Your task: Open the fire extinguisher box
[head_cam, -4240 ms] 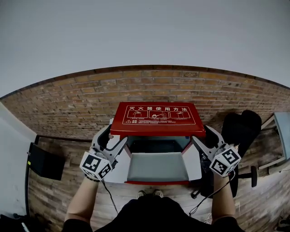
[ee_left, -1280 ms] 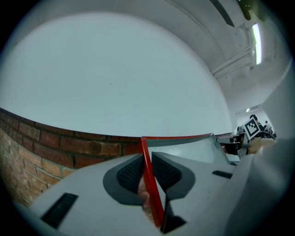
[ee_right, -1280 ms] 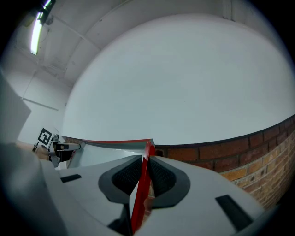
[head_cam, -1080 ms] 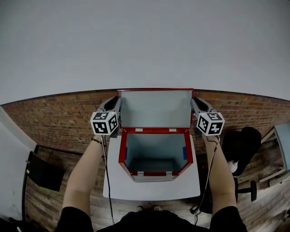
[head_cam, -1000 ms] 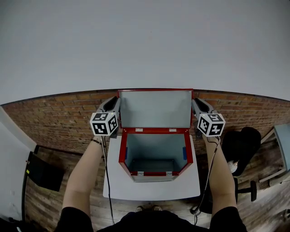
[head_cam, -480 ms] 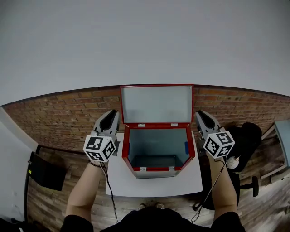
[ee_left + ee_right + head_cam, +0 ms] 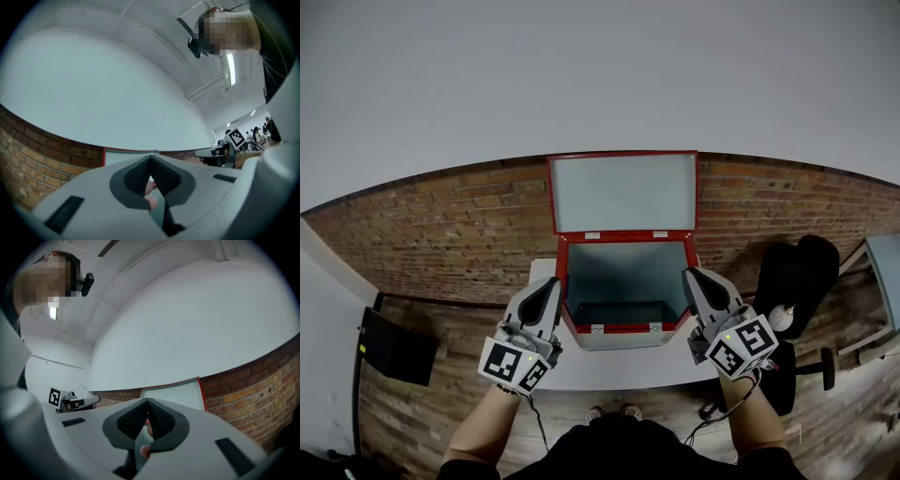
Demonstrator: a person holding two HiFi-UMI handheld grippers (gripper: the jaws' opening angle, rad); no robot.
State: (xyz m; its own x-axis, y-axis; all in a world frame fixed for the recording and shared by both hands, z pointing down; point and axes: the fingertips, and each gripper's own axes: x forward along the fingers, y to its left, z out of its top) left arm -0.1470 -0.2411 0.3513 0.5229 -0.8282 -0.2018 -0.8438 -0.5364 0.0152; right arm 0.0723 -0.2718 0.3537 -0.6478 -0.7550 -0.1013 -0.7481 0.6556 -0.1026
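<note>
The red fire extinguisher box (image 7: 626, 328) stands open on a white table (image 7: 609, 371), its grey-lined lid (image 7: 623, 192) upright against the wall. My left gripper (image 7: 551, 286) hovers off the box's front left corner, apart from it. Its jaws are closing; the tips meet with nothing between them. My right gripper (image 7: 692, 276) is beside the front right corner, its jaws likewise closing to shut and empty. In the left gripper view the shut left gripper (image 7: 151, 157) points up past the lid (image 7: 123, 157). The right gripper view shows the shut right gripper (image 7: 148, 400) before the lid (image 7: 180, 392).
A brick wall (image 7: 441, 220) runs behind the table under a plain white wall. A black chair (image 7: 799, 272) stands to the right and a black case (image 7: 394, 345) on the wooden floor to the left.
Both grippers have left the lid's side edges and come down and back to the box's front corners. Their jaws have closed. The lid stays upright.
</note>
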